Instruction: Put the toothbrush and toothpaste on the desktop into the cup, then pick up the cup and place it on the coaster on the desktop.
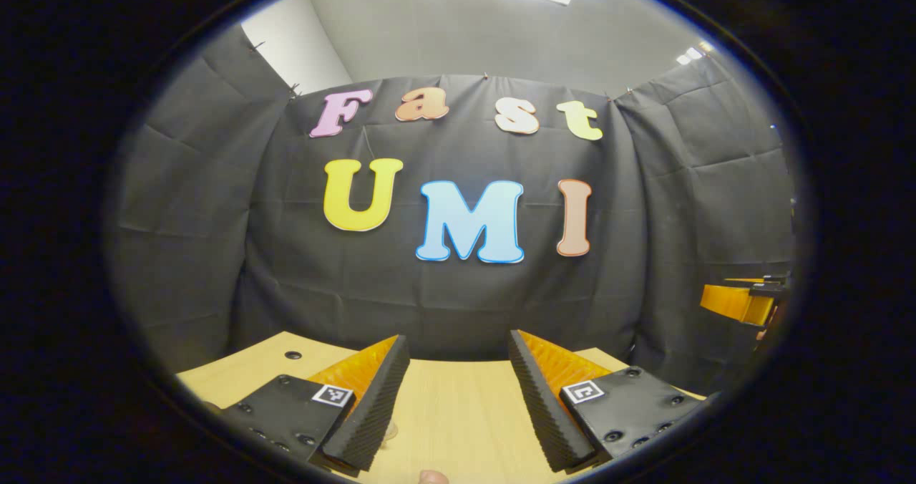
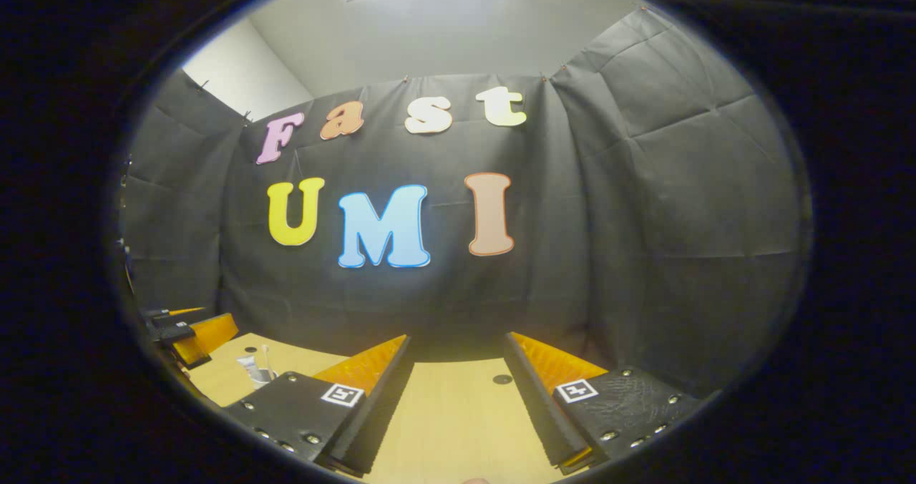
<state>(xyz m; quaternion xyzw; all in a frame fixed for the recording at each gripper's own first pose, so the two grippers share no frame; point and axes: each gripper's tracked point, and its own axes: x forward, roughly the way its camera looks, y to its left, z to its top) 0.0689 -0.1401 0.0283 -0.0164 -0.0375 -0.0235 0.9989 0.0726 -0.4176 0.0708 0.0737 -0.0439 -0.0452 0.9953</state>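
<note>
Tongs both gape over the wooden desktop (image 1: 458, 412): my left gripper (image 1: 458, 405) and right gripper (image 2: 458, 398) hold nothing; far left stands the cup (image 2: 262, 376) holding toothpaste (image 2: 248, 366).

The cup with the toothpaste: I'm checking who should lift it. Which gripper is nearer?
Left. The left gripper hangs right beside and above the cup; the right gripper is open farther off, over the bare desktop.
</note>
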